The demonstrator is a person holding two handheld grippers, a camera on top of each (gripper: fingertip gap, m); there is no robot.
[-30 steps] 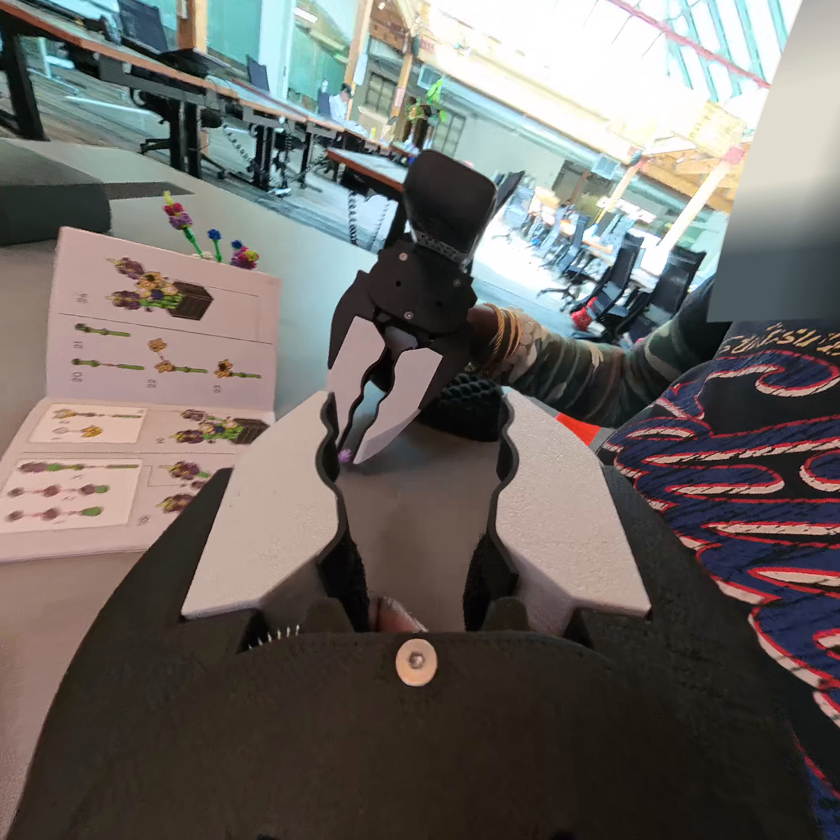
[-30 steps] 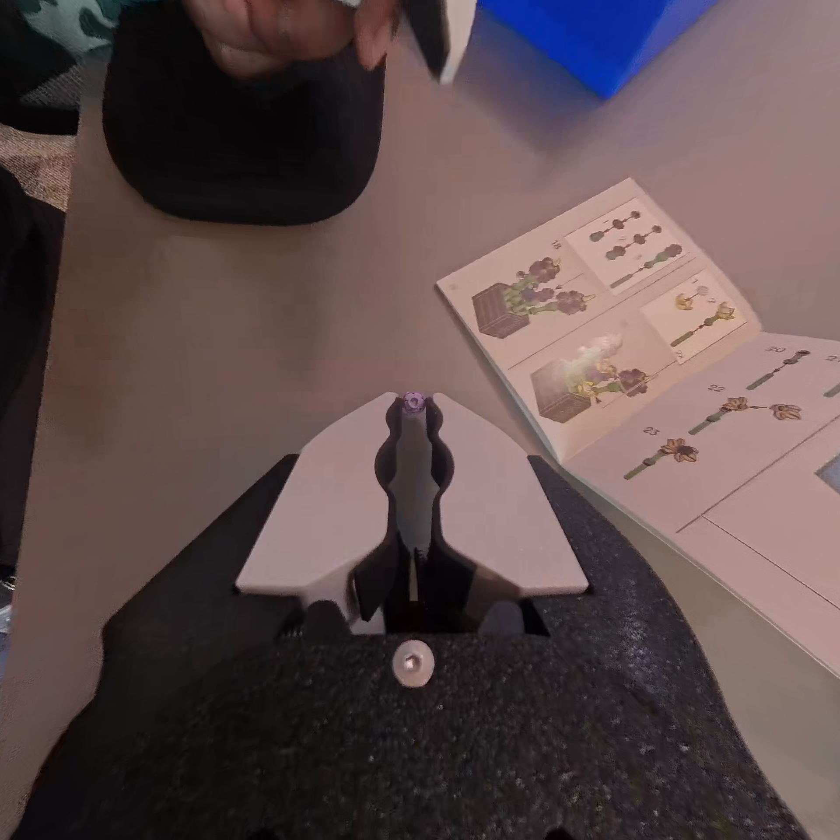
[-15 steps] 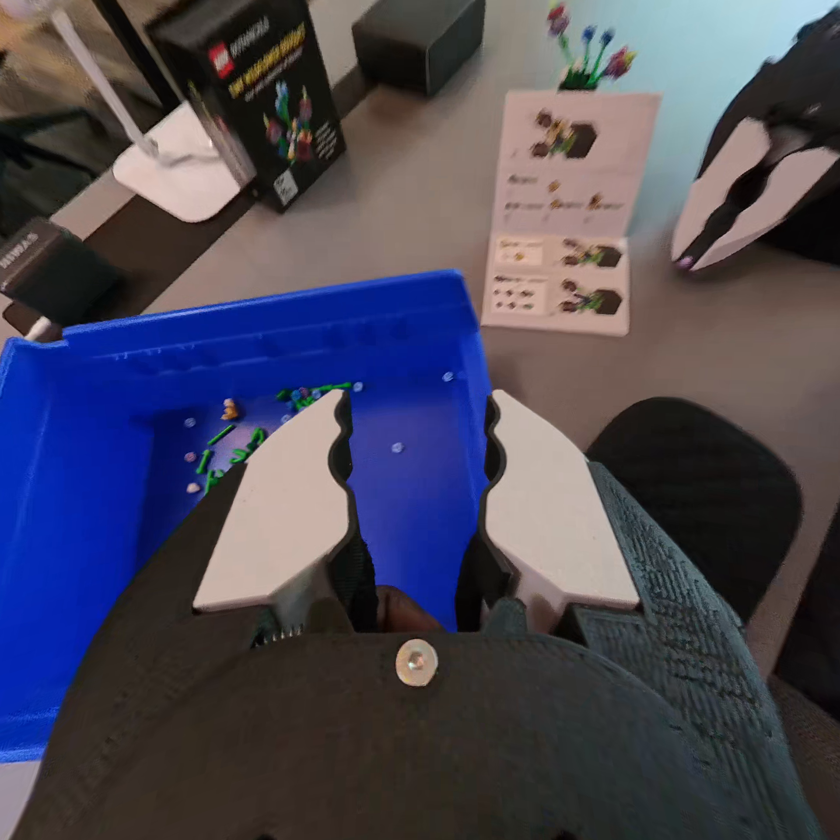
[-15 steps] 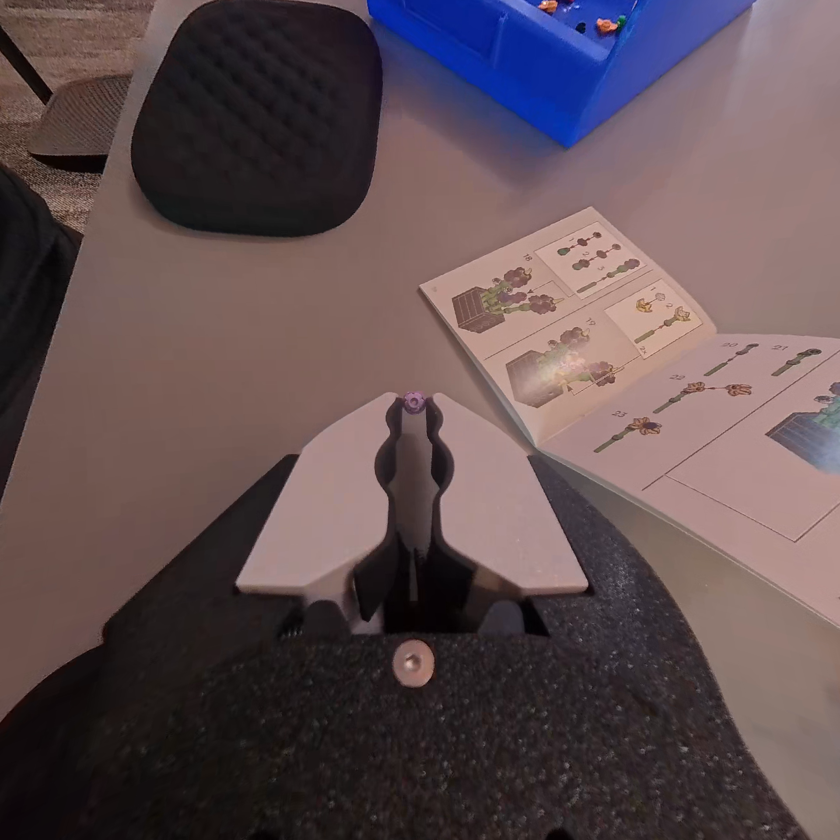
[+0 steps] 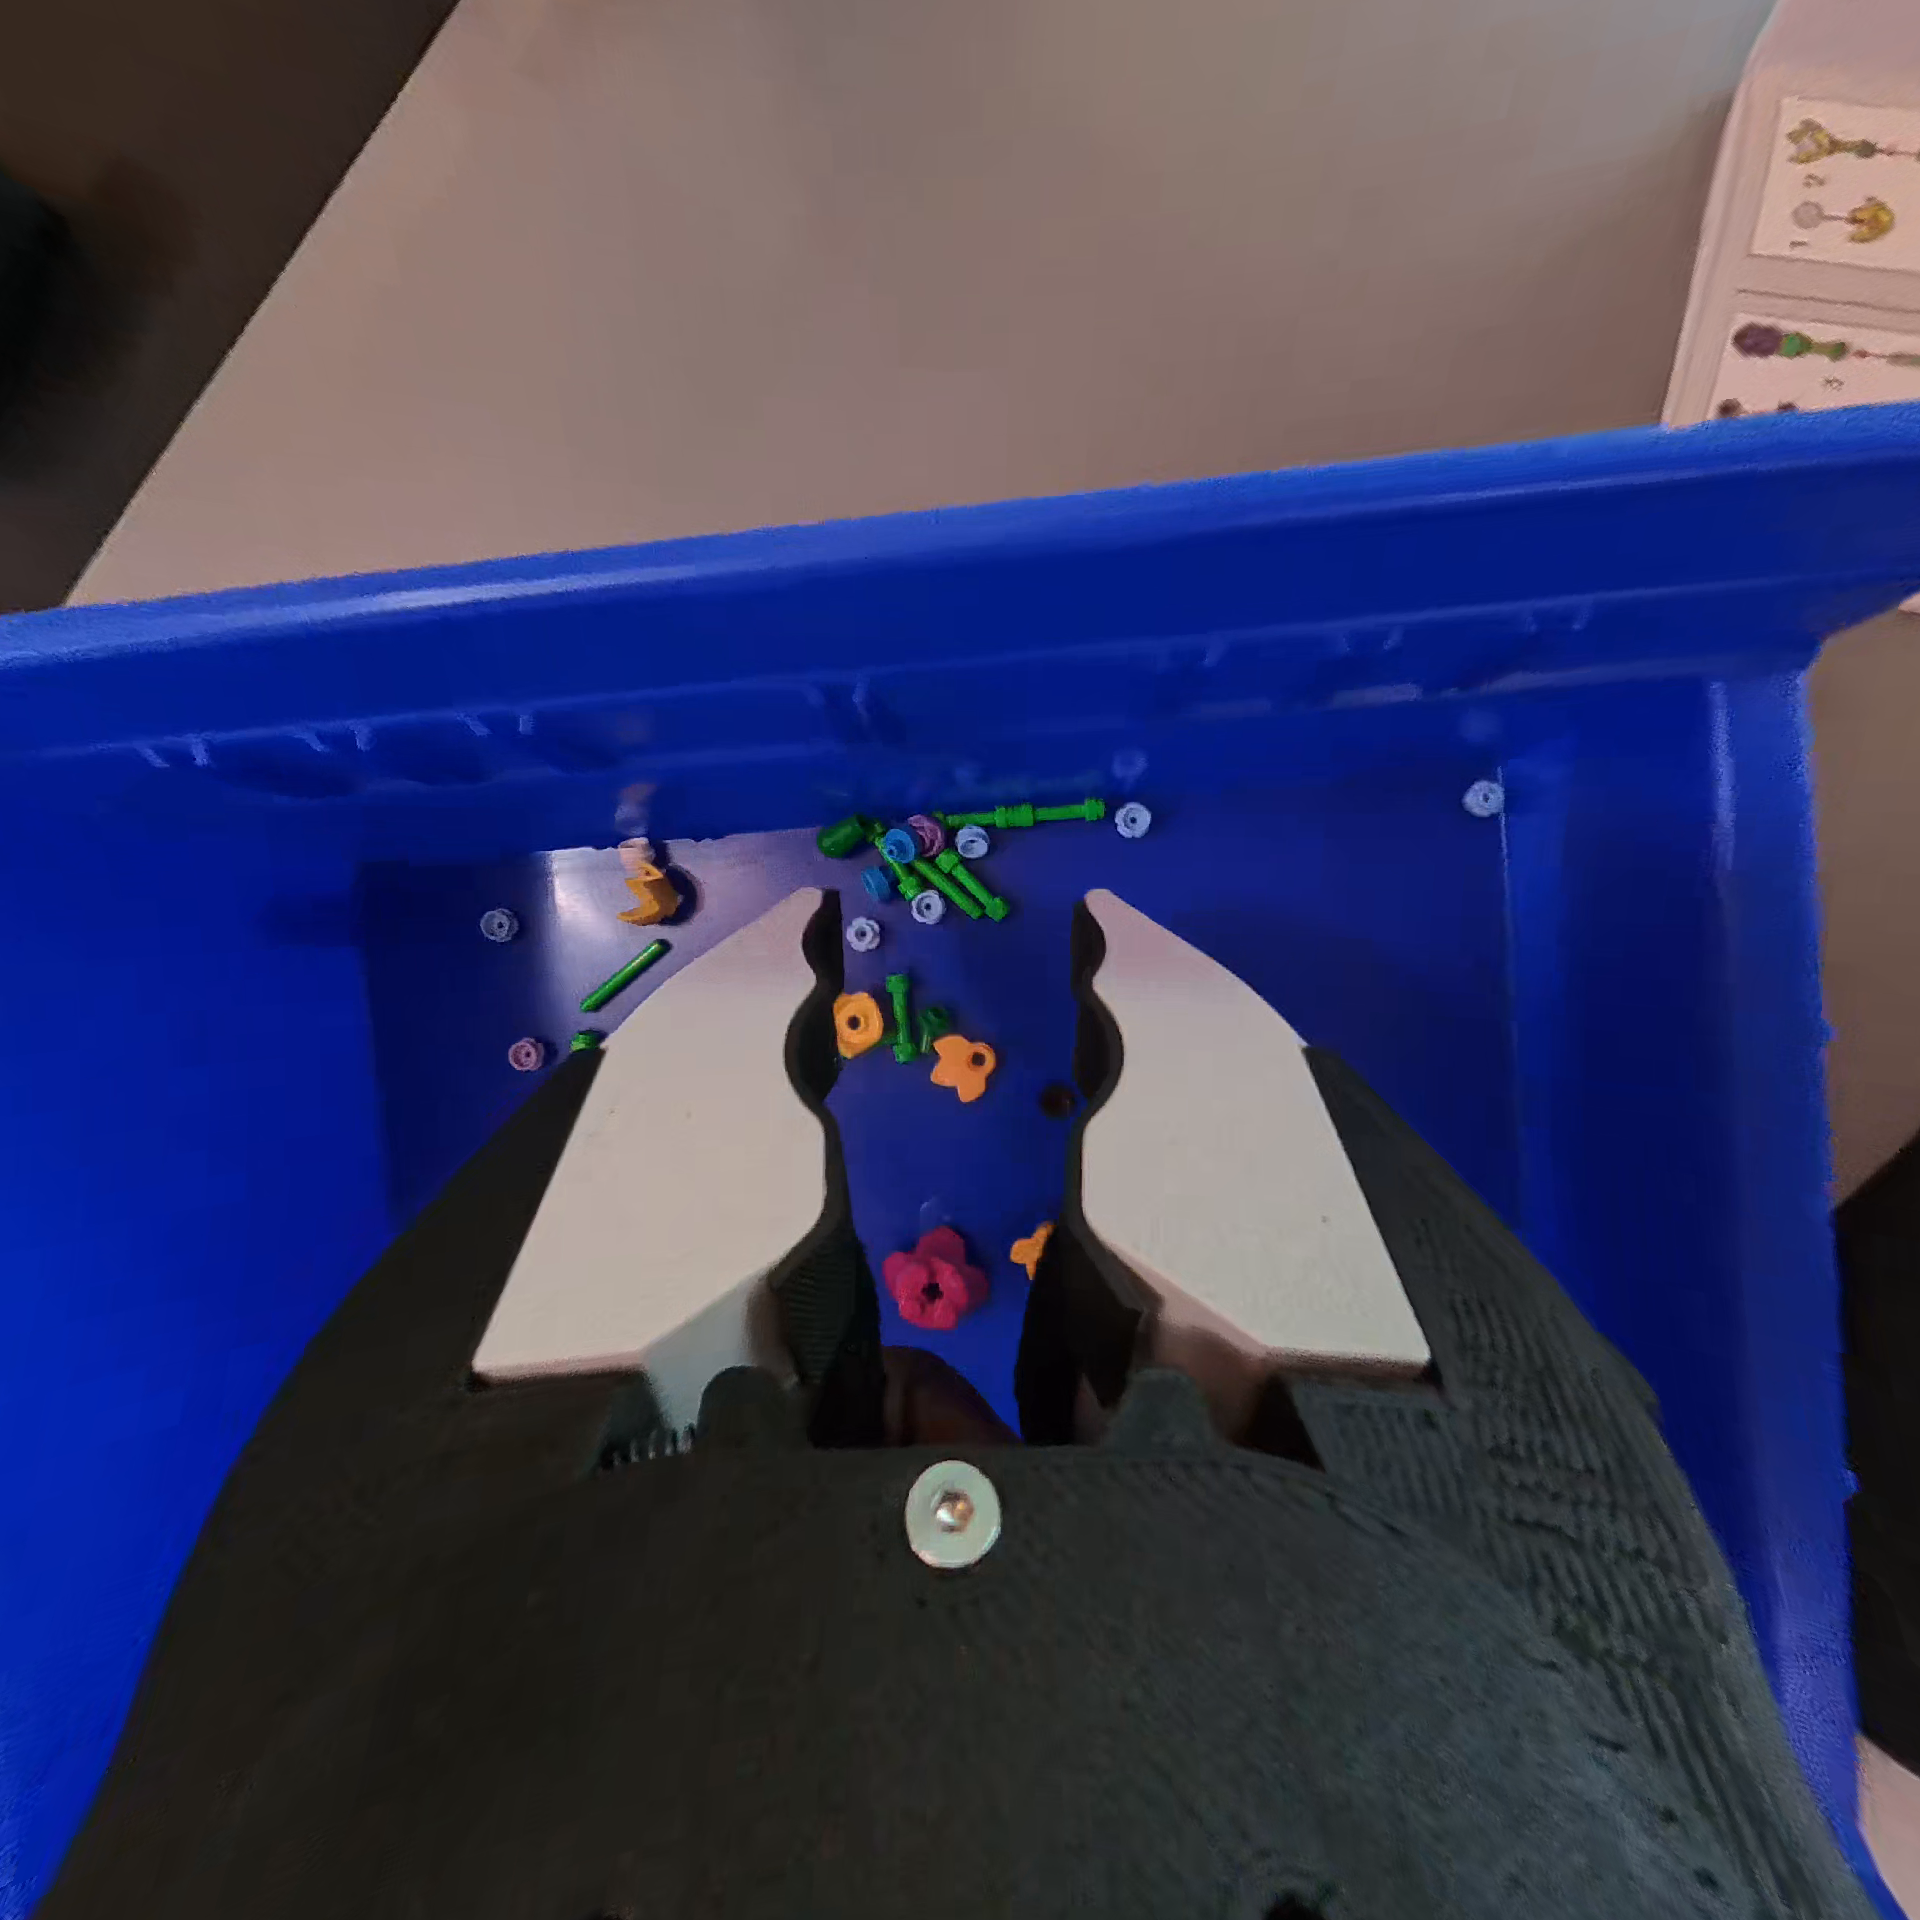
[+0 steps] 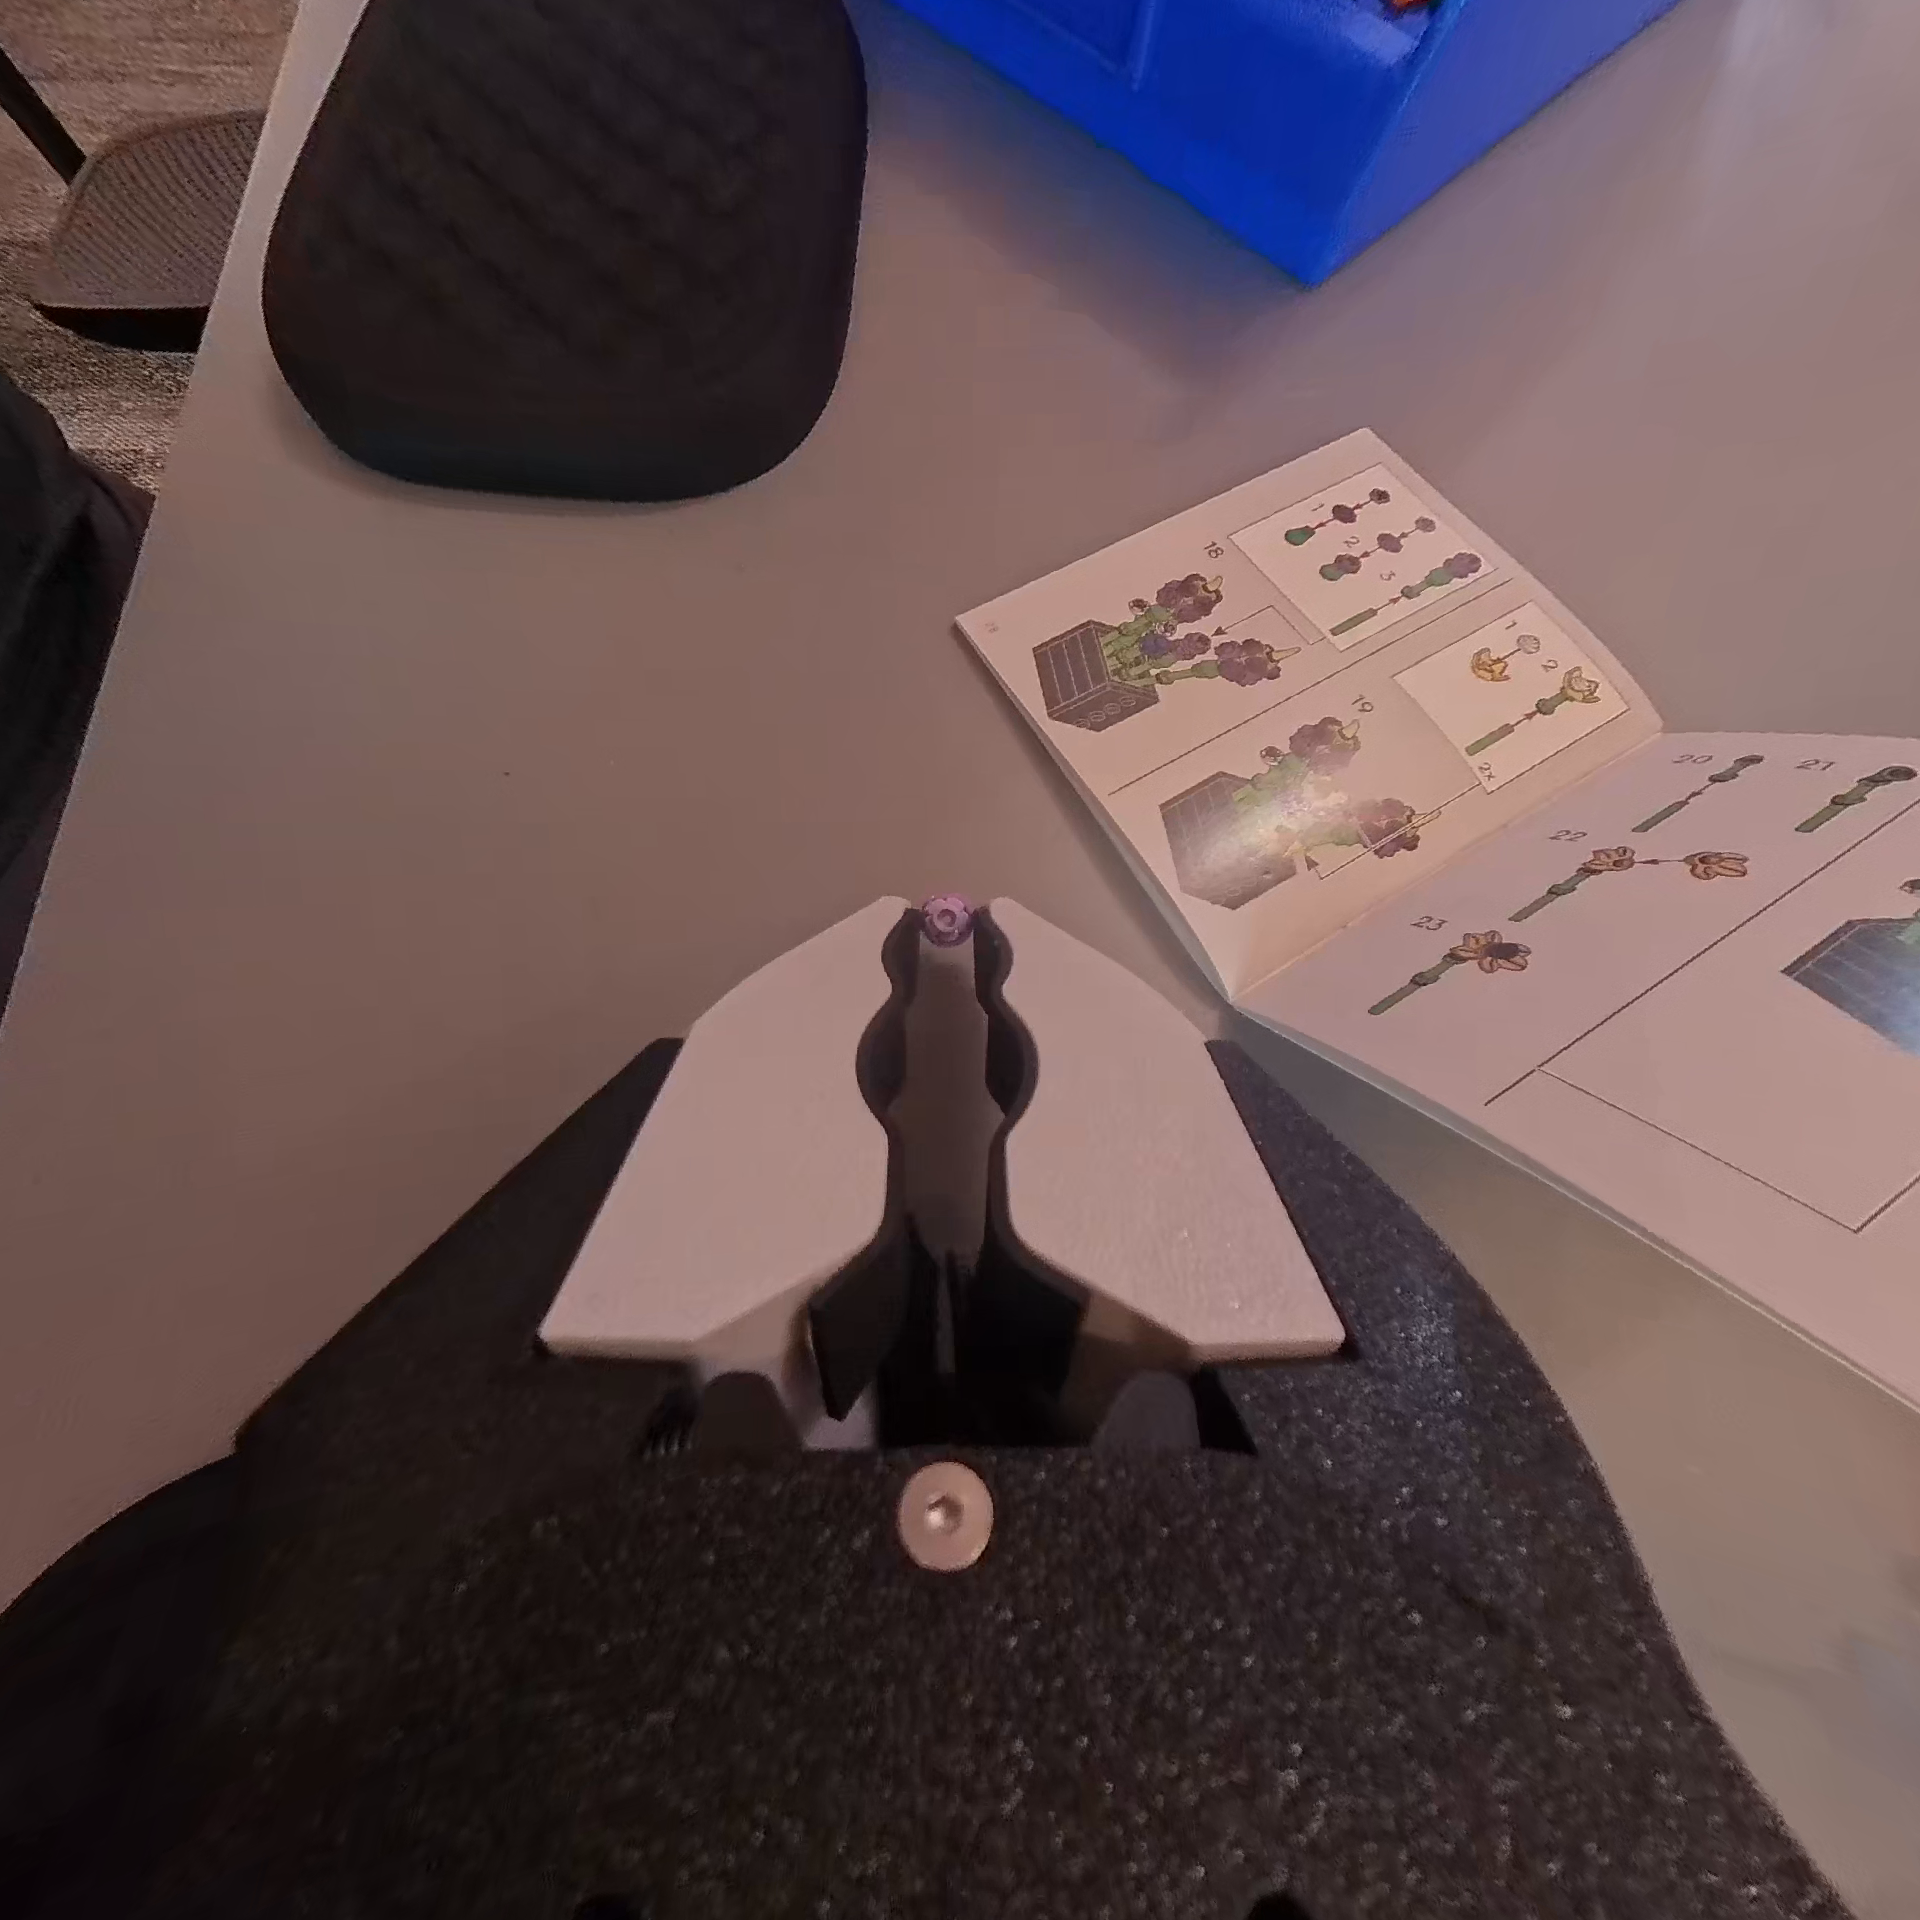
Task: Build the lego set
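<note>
In the left wrist view, the left claw (image 5: 951, 914) is hanging released over the blue bin (image 5: 935, 623), its white fingers (image 5: 675, 1143) spread wide with nothing between them. Nearest, between the finger roots, a magenta flower piece (image 5: 932, 1278) is lying on the bin floor, with an orange piece (image 5: 1032, 1247) just to its right, partly hidden by the right finger. Farther on, two orange flower pieces (image 5: 961, 1065) are sitting beside a short green stem (image 5: 900, 1016). Beyond the fingertips, a cluster of green stems (image 5: 961, 883), blue studs and pale round studs is lying against the far wall. A yellow-orange piece (image 5: 644, 896) is resting to the left. Past the bin, the grey worktop (image 5: 935, 260) is stretching away, with the instruction booklet (image 5: 1829, 239) at the far right.

In the right wrist view, the right claw (image 6: 945, 920) is clenching a small purple flower stud (image 6: 945, 921) at its very tips, above the worktop. To the right, the open booklet is lying flat. Farther left, a black quilted pad (image 6: 561, 239) is resting on the worktop, and the bin's corner is showing at the far right.
</note>
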